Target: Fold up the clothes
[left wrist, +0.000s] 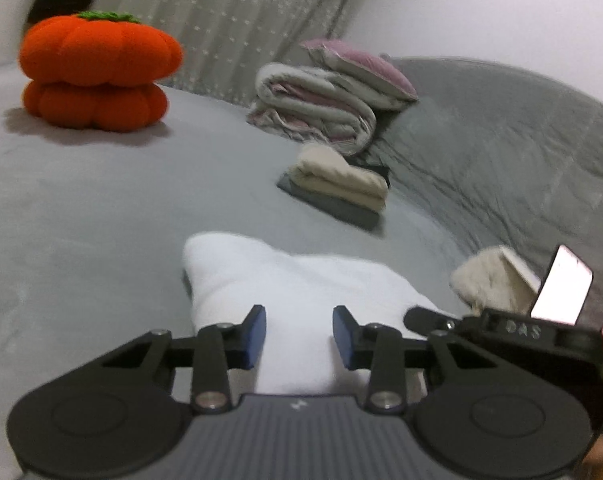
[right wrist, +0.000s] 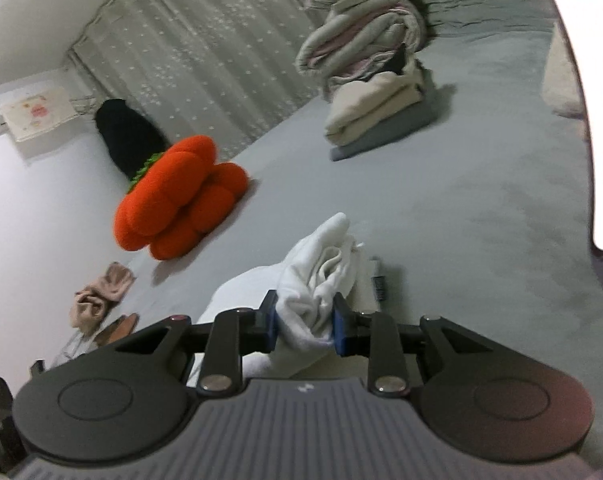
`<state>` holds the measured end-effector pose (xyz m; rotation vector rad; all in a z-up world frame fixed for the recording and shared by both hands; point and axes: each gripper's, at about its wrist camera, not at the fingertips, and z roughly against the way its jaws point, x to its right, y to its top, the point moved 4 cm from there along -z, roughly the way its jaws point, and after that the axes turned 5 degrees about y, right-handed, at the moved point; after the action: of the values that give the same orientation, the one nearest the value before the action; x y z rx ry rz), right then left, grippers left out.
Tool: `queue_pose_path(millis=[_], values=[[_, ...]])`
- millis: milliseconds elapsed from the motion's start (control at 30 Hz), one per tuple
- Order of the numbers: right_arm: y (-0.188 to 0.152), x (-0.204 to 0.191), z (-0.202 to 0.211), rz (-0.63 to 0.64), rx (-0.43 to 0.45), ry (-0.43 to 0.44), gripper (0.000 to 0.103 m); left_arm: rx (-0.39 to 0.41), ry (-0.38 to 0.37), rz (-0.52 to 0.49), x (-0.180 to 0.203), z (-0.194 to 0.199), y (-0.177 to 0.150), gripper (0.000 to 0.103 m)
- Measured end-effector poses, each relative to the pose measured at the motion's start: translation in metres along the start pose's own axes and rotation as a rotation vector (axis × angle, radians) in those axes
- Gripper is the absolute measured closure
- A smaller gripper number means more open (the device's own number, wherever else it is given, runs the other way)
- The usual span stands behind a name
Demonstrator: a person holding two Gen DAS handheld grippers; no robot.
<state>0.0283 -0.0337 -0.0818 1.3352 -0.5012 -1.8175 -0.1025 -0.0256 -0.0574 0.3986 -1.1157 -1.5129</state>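
A white garment [left wrist: 301, 280] lies bunched on the grey bed [left wrist: 101, 220]. My left gripper [left wrist: 299, 336] is low over its near end, and the cloth fills the narrow gap between the blue pads [left wrist: 257, 336]. In the right wrist view, my right gripper [right wrist: 305, 320] is shut on a crumpled fold of the same white garment [right wrist: 321, 264], lifted slightly off the bed [right wrist: 481, 200]. The right gripper's black body [left wrist: 533, 340] shows at the right edge of the left wrist view, close beside the left one.
A folded cream and grey stack [left wrist: 341, 184] and a rolled quilt with a pink pillow [left wrist: 321, 96] sit further back. An orange pumpkin cushion [left wrist: 97, 72] stands at the left. A fluffy cream item [left wrist: 485, 280] lies at the right. Brown cloth and shoes [right wrist: 101, 300] lie on the floor.
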Motion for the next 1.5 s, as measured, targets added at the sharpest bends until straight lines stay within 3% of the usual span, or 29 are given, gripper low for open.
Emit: queue_pose_path(millis=[67, 233, 333, 533, 667, 833, 1000, 1100, 1200, 1367, 1500], values=[[-0.002, 0.006, -0.004, 0.021, -0.017, -0.047, 0.074, -0.036, 0.003, -0.03, 0.003, -0.008, -0.012, 0.067], [-0.007, 0.015, -0.006, 0.021, -0.02, -0.083, 0.061, 0.008, 0.038, -0.216, 0.019, -0.001, -0.027, 0.068], [-0.003, 0.008, -0.002, 0.08, 0.021, -0.093, 0.061, 0.018, 0.03, -0.271, 0.024, 0.009, -0.026, 0.068], [0.005, -0.011, -0.006, 0.252, 0.124, -0.073, 0.061, 0.064, 0.019, -0.228, 0.014, 0.011, 0.002, 0.068], [0.0, -0.021, -0.017, 0.328, 0.128, -0.047, 0.07, 0.051, 0.03, -0.217, 0.011, -0.002, 0.002, 0.066], [-0.019, -0.014, -0.033, 0.407, 0.065, -0.136, 0.071, 0.021, 0.032, -0.243, 0.012, -0.018, -0.013, 0.06], [-0.032, -0.008, -0.04, 0.498, 0.038, -0.22, 0.072, 0.09, 0.072, -0.3, 0.022, -0.01, -0.034, 0.058], [-0.028, -0.004, -0.03, 0.427, 0.06, -0.179, 0.07, 0.047, 0.016, -0.13, 0.005, 0.006, -0.02, 0.047], [-0.017, 0.008, -0.016, 0.271, 0.058, -0.138, 0.047, -0.006, -0.027, 0.118, -0.023, 0.021, -0.009, 0.034], [-0.003, 0.03, -0.002, 0.006, 0.008, -0.101, 0.042, -0.104, -0.092, 0.414, -0.06, 0.021, -0.016, 0.033], [-0.002, 0.025, 0.007, -0.058, -0.007, -0.089, 0.042, -0.18, -0.145, 0.566, -0.074, 0.012, -0.028, 0.033]])
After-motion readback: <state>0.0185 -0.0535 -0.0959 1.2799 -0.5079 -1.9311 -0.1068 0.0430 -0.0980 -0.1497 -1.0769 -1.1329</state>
